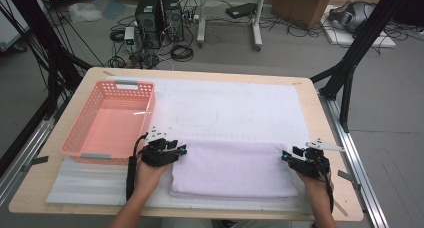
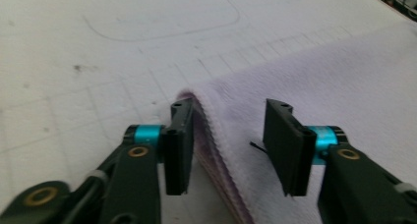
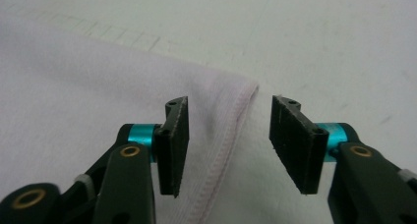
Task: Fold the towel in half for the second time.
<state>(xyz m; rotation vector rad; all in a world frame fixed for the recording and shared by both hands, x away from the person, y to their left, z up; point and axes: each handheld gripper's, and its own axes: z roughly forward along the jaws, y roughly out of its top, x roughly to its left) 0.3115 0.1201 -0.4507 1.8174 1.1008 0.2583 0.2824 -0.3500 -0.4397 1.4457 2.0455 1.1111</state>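
Here, at the left of the high view, a pink basket stands on the table. Next, the left gripper has its jaws apart around the towel's left corner, not pressing it. At lower right, the right gripper is also open astride the right corner.

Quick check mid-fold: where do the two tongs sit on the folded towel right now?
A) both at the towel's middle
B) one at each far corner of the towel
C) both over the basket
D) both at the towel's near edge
B: in the high view the left tongs sit at the far left corner of the towel and the right tongs at its far right corner, jaws open astride the edges.
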